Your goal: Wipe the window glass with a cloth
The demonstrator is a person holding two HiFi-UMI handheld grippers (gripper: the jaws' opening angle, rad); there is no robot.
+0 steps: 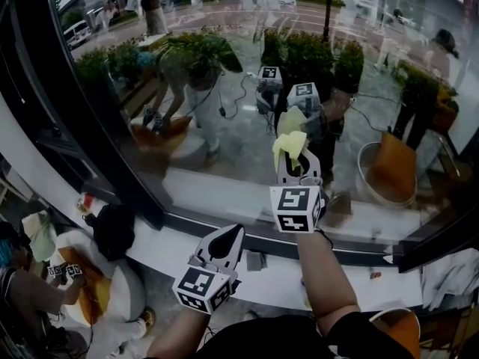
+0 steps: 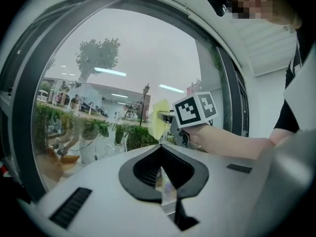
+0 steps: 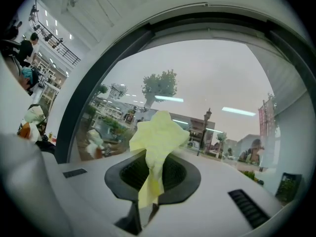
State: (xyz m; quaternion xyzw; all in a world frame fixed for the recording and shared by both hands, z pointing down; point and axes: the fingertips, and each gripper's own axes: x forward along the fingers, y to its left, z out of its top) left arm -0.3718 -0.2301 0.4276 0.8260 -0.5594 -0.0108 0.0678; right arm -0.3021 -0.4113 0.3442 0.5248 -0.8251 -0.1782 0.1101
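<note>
The window glass (image 1: pixel 224 88) fills the upper part of the head view. My right gripper (image 1: pixel 297 158) is held up close to it, shut on a pale yellow cloth (image 1: pixel 290 143) that bunches out above the jaws. In the right gripper view the cloth (image 3: pixel 158 132) hangs down between the closed jaws in front of the window glass (image 3: pixel 212 78). My left gripper (image 1: pixel 236 232) is lower and to the left, over the sill, shut with nothing in it. In the left gripper view, its shut jaws point at the glass (image 2: pixel 123 58), and the cloth (image 2: pixel 159 116) is seen at the pane.
A black window frame (image 1: pixel 97 140) slants down the left side. A white sill (image 1: pixel 359 275) runs below the glass with a small grey object (image 1: pixel 256 260) on it. A black bag (image 1: pixel 114 230) lies at the left. A person (image 1: pixel 30 290) sits at the lower left.
</note>
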